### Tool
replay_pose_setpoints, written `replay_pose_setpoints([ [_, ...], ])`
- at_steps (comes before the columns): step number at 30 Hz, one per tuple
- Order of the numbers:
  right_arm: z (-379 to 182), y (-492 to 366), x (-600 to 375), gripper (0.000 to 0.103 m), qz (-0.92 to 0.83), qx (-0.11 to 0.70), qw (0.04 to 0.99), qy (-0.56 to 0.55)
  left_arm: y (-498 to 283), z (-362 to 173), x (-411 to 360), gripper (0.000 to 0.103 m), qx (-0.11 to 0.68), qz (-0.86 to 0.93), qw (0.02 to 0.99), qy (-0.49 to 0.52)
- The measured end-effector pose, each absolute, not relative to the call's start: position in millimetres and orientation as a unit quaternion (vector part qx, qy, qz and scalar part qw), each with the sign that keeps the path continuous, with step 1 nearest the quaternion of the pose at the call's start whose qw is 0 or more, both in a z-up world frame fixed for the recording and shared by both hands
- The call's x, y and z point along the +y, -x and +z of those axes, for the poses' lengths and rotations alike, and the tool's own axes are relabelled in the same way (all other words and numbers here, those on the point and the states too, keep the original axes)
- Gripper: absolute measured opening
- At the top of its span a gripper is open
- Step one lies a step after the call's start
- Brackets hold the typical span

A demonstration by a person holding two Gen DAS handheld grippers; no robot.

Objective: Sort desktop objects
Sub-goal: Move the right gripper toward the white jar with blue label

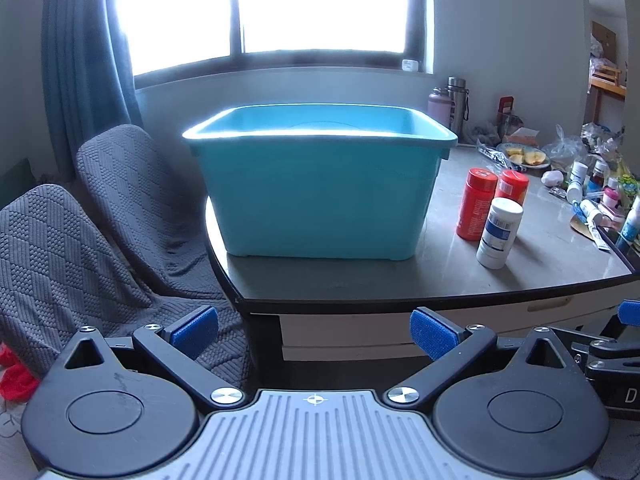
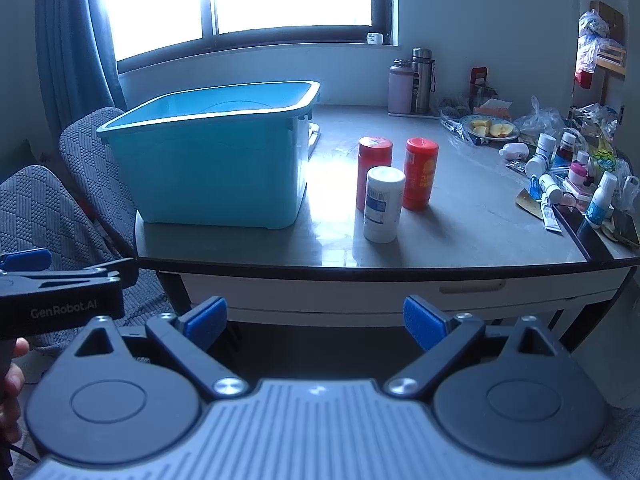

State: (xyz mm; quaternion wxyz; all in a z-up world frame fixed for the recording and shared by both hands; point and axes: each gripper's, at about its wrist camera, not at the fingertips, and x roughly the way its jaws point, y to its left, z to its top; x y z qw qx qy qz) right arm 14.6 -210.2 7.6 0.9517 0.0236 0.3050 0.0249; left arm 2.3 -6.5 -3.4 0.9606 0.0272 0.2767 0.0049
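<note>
A turquoise plastic bin (image 1: 320, 184) (image 2: 212, 160) stands on the left part of the table (image 1: 360, 280) (image 2: 460, 236). To its right stand two orange-red bottles (image 1: 478, 204) (image 2: 420, 172) and a white bottle with a blue label (image 1: 499, 232) (image 2: 383, 204), all upright. My left gripper (image 1: 314, 334) is open and empty, held below and in front of the table edge, facing the bin. My right gripper (image 2: 316, 322) is open and empty, also in front of the table edge, facing the bottles. The left gripper shows at the left of the right wrist view (image 2: 60, 280).
Small bottles, tubes and bags (image 2: 572, 168) crowd the table's right side. A plate of cut fruit (image 2: 490, 128) and two flasks (image 2: 412, 80) sit at the back. Chairs with grey covers (image 1: 120, 208) stand left of the table.
</note>
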Motion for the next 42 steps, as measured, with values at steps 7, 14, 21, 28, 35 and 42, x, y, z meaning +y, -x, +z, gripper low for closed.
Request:
replay_pose_setpoints([
  [7, 10, -8, -212, 0.096, 0.018, 0.29, 0.957, -0.021, -6, -9, -17, 0.103, 0.275, -0.001, 0.961, -0.026],
  [14, 7, -13, -226, 0.096, 0.013, 0.284, 0.958, -0.029, -9, -9, -23, 0.103, 0.274, -0.007, 0.962, -0.021],
  [21, 2, -20, -236, 0.096, 0.016, 0.282, 0.959, -0.037, -17, -5, -26, 0.103, 0.27, 0.0, 0.963, -0.016],
  [28, 0, -31, -245, 0.096, 0.029, 0.276, 0.96, -0.036, -30, -8, -34, 0.103, 0.267, -0.003, 0.964, -0.009],
  [35, -4, -42, -255, 0.096, 0.023, 0.267, 0.963, -0.03, -44, -11, -44, 0.103, 0.266, -0.007, 0.964, -0.009],
  [42, -9, -62, -266, 0.096, 0.009, 0.272, 0.962, -0.025, -59, -16, -56, 0.103, 0.263, -0.016, 0.964, -0.014],
])
